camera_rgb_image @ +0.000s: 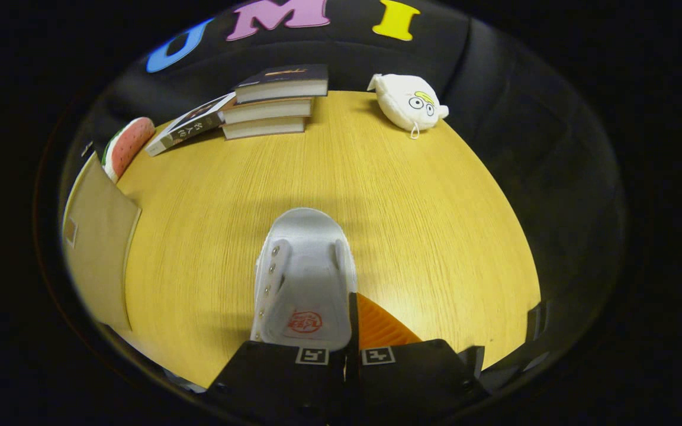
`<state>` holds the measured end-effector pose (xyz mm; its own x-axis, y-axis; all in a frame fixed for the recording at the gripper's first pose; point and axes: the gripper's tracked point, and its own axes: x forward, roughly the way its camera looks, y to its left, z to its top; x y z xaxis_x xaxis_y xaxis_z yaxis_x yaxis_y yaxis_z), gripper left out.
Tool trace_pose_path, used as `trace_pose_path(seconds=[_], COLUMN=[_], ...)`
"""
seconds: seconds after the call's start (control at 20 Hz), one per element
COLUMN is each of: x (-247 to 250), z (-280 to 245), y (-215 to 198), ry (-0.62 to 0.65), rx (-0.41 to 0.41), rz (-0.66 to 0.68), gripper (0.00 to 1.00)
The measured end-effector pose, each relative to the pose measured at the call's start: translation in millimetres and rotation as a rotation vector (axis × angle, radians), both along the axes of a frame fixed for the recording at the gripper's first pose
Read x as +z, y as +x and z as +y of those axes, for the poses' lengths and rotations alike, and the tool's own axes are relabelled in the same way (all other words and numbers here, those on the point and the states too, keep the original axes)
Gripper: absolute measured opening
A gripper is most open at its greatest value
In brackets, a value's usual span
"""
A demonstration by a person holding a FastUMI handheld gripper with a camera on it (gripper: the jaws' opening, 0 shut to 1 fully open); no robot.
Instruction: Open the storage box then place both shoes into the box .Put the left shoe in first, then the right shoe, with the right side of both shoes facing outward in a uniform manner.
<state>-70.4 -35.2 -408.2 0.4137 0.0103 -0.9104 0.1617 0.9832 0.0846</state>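
At the far left, just off the edge of the yellow wood-grain surface (pixel 376 195), stands a flat beige panel (pixel 95 236) — perhaps a wall or lid of the storage box, though that cannot be told for sure. Beyond it lies a soft watermelon-slice cushion (pixel 128 145), then a stack of dark-covered books (pixel 270 103) with one more leaning against it. Nearer, in the middle, the white canvas lace-up shoe (pixel 302 266) hangs toe-forward just ahead of the hand-held gripper (pixel 350 331), casting a shadow on the surface below, so it looks lifted. The fingers stand nearly together with a thin edge of the shoe's collar pinched between them — a closed grip on the shoe's upper. A ribbed orange sole (pixel 382 328) shows right beside the fingers. To the far right, at the back edge, sits a white plush toy with cartoon eyes (pixel 409 103).

The shoe likely is light, with a soft upper that folds under pressure and a stiffer rubber sole. A pinch on the collar probably lets it swing and sag; a hold near the heel counter, where the fabric is firmer, would steady it better for setting it in the box.
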Motion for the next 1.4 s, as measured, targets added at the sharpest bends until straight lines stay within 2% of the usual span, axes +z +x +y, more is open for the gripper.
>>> trace_pose_path(seconds=[0.25, 0.5, 0.65, 0.9, 1.15, 1.4], x=[32, 106, 156, 211, 236, 233], z=[4, 35, 76, 151, 228, 294], y=[2, 25, 45, 62, 68, 68], ry=[0.073, 0.173, 0.255, 0.351, 0.428, 0.385], rx=[-0.064, -0.073, -0.044, -0.004, 0.004, 0.059], rz=[-0.037, -0.09, -0.127, -0.095, -0.019, 0.026], gripper=[0.06, 0.06, 0.05, 0.05, 0.05, 0.05])
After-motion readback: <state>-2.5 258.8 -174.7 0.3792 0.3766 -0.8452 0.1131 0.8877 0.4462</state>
